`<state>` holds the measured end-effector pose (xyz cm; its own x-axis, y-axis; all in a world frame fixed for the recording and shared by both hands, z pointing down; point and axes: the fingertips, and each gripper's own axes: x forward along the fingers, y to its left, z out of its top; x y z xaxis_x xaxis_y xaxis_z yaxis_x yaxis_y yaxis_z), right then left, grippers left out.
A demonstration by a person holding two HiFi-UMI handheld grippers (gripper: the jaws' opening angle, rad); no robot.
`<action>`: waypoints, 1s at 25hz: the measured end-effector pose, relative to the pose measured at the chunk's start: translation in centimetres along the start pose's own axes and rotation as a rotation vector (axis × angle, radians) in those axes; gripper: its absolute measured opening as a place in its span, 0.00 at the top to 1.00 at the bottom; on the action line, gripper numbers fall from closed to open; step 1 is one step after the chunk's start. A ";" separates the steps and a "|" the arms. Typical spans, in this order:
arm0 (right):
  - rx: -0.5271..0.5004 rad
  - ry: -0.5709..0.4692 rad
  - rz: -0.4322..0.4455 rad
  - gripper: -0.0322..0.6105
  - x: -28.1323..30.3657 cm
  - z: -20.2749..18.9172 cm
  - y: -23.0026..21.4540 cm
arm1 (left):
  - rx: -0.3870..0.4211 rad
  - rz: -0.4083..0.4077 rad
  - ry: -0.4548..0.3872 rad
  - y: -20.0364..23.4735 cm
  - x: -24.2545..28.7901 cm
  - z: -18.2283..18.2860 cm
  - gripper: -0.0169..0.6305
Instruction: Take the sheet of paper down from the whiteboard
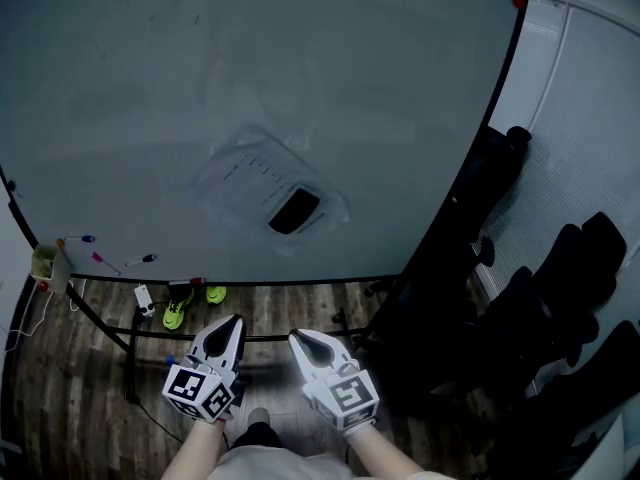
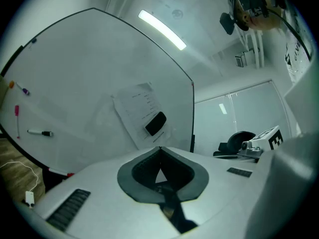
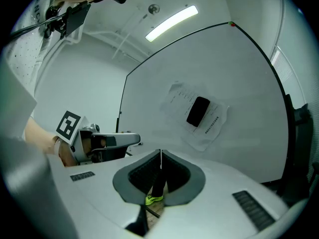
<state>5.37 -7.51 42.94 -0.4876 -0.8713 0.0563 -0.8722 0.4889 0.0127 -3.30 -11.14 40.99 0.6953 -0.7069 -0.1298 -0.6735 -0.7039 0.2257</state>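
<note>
A printed sheet of paper (image 1: 262,182) hangs tilted on the big whiteboard (image 1: 180,78), pinned under a black rectangular eraser (image 1: 295,211). The same sheet (image 2: 142,111) and eraser (image 2: 155,123) show in the left gripper view, and the sheet (image 3: 197,114) and eraser (image 3: 198,111) in the right gripper view. My left gripper (image 1: 232,321) and right gripper (image 1: 297,337) are side by side well short of the board, both shut with nothing between the jaws, tips pointing at it.
Markers (image 1: 140,260) lie on the board's lower left. Under the board stand its black frame (image 1: 250,336), green shoes (image 1: 178,311) and a cable on the wooden floor. Black chairs (image 1: 560,298) crowd the right side by the wall.
</note>
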 end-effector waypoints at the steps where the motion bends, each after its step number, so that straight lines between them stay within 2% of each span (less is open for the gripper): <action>1: 0.003 0.002 -0.005 0.92 0.7 0.1 -0.4 | 0.003 -0.001 0.001 0.5 0.6 0.1 0.95; 6: -0.047 -0.013 -0.030 0.92 3.7 0.6 -2.5 | 0.018 -0.021 -0.005 2.6 3.5 0.6 0.95; 11: -0.043 -0.015 -0.057 0.92 6.0 1.2 -4.3 | 0.026 -0.046 -0.004 3.7 6.1 1.1 0.95; 15: -0.114 0.001 -0.084 0.92 7.8 2.3 -5.0 | 0.050 -0.045 0.002 4.8 8.1 1.4 0.95; 18: -0.232 0.026 -0.134 0.92 9.2 3.0 -5.9 | 0.096 -0.040 0.021 5.4 9.3 1.4 0.95; 21: -0.423 0.061 -0.230 0.91 10.2 3.9 -7.3 | 0.146 -0.023 0.038 6.1 10.3 1.5 0.95; 22: -0.485 0.067 -0.260 0.89 10.5 4.4 -7.7 | 0.152 -0.022 0.041 6.4 10.6 1.5 0.95; 24: -0.625 0.080 -0.306 0.68 11.1 5.5 -8.4 | 0.157 -0.023 0.043 7.0 11.0 1.4 0.95; 25: -0.706 0.085 -0.327 0.68 11.3 6.1 -8.7 | 0.159 -0.021 0.045 7.4 11.2 1.3 0.95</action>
<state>7.16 -21.89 37.37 -0.1806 -0.9834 0.0167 -0.7260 0.1447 0.6723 -0.79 -24.32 39.93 0.7179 -0.6905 -0.0885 -0.6873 -0.7232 0.0675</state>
